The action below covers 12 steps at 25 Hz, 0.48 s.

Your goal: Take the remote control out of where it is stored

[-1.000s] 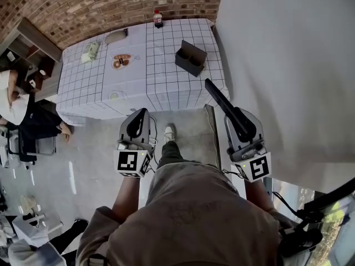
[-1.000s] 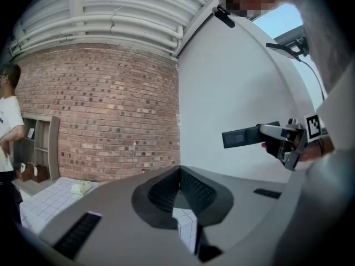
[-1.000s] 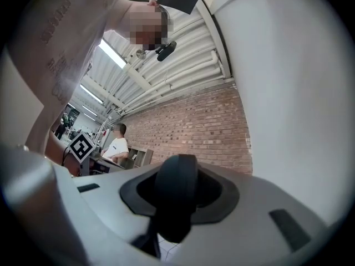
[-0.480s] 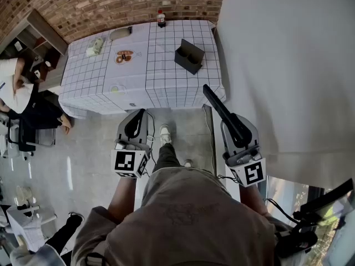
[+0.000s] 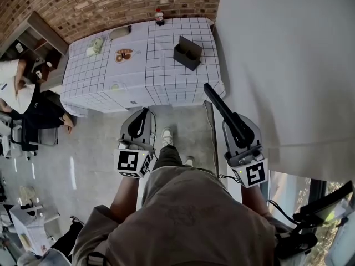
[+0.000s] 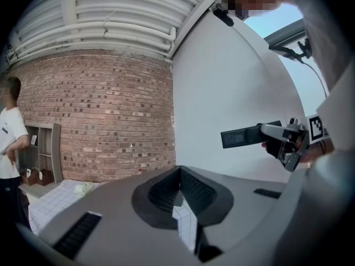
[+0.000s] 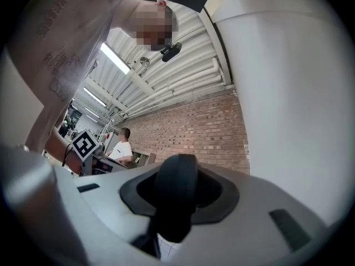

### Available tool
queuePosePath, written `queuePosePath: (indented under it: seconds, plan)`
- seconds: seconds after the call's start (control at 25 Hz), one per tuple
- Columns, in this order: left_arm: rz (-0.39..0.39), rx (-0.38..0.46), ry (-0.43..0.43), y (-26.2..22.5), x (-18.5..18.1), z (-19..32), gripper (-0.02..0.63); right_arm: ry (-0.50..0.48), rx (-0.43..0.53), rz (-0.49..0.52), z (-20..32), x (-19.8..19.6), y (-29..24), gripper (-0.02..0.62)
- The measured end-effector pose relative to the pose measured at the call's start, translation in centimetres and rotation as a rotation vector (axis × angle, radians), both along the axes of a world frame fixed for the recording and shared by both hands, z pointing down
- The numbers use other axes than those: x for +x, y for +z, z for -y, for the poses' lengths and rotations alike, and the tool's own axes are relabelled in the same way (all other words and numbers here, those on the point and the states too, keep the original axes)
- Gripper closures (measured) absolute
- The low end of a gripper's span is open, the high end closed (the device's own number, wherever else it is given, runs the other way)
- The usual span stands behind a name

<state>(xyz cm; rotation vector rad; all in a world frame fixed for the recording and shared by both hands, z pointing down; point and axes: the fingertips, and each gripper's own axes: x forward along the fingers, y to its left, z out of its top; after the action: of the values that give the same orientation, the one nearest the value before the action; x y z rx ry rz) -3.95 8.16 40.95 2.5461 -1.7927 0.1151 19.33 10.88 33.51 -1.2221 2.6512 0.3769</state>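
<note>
Remote control [image 5: 221,105], a long, slim bar of matte black plastic, is sticking forward out of the right gripper [image 5: 238,129], whose grey jaws are clamping its near end, well short of the table. The left gripper [image 5: 138,124] is carrying nothing, its ribbed black pads pressing together. Ahead, a white cloth ruled in a dark grid is draping the table [image 5: 166,85], where a black open-topped box [image 5: 187,53] and a small bottle [image 5: 160,17] are standing. A red brick wall [image 5: 111,4] is running behind, a smooth white wall [image 5: 283,65] is rising on the right, and the floor [image 5: 94,148] is showing glossy grey. Small items at the cloth's far left are too tiny to name, and the left edge is cutting off a seated person [image 5: 14,90].
</note>
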Motion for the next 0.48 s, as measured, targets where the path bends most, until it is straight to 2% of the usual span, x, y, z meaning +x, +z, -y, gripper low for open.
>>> queuePosePath:
  seconds: [0.16, 0.48]
  plan:
    - [0.006, -0.007, 0.012, 0.0, 0.4, -0.9, 0.595, 0.000, 0.018, -0.010, -0.7, 0.0, 0.0, 0.480]
    - [0.015, 0.004, 0.042, -0.9, 0.6, -0.7, 0.594, -0.001, -0.037, -0.027, -1.3, -0.4, 0.5, 0.480]
